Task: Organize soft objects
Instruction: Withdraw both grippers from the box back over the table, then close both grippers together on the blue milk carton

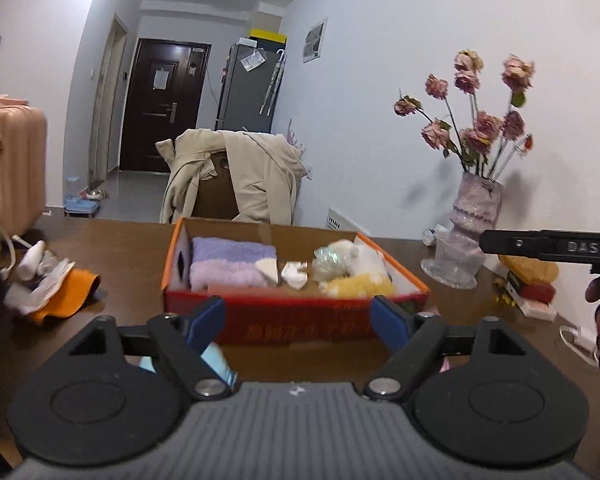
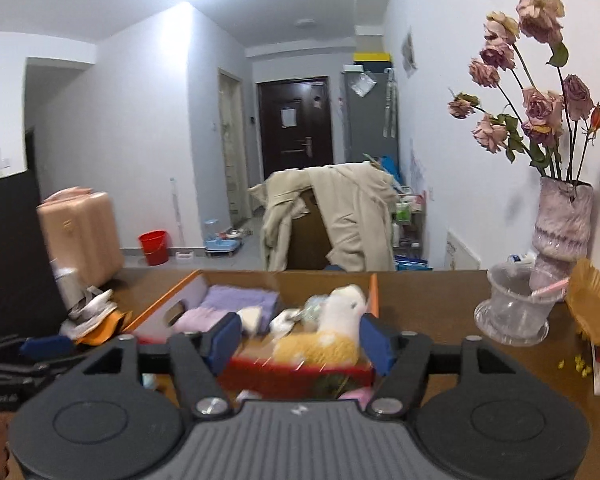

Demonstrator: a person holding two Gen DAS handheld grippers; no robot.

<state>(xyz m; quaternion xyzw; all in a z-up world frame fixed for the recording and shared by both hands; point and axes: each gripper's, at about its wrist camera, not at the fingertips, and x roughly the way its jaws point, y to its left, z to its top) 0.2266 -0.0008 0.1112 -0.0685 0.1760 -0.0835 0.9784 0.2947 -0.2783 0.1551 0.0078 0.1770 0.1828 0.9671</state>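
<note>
1. Orange-rimmed cardboard forms the box (image 1: pixel 296 312), which is set on the brown table (image 1: pixel 112 256); its red front wall is turned toward both cameras.
2. Inside the box, a folded purple towel (image 1: pixel 230 264) is laid at the left end, against the left wall.
3. Just right of the towel, in the middle of the box, two small white pieces (image 1: pixel 282 272) are seen; what they are cannot be told.
4. At the right end of the box, a white plush (image 1: pixel 360 256) is propped above a yellow plush (image 1: pixel 360 286), with a pale green crinkled bundle (image 1: pixel 328 262) just to their left.
5. The left gripper (image 1: pixel 300 320) is held in front of the box, its blue pads wide apart and nothing gripped between them.
6. The right gripper (image 2: pixel 300 340) is likewise held before the box's front wall; its jaws are spread and nothing is pinched, though the yellow plush is framed in the gap behind them.
7. Left of the box, an orange cloth (image 1: pixel 66 296) is heaped with white crumpled items (image 1: pixel 36 276) on the table.
8. Right of the box, a clear cup (image 1: pixel 454 258) is placed beside a pink vase (image 1: pixel 476 204) of dried roses (image 1: pixel 476 112).
9. Behind the box, beyond the table's far edge, a beige coat (image 1: pixel 236 176) is draped over a chair.
10. Below the box, near the left pad, something light blue (image 1: pixel 220 360) is partly hidden by the gripper.
</note>
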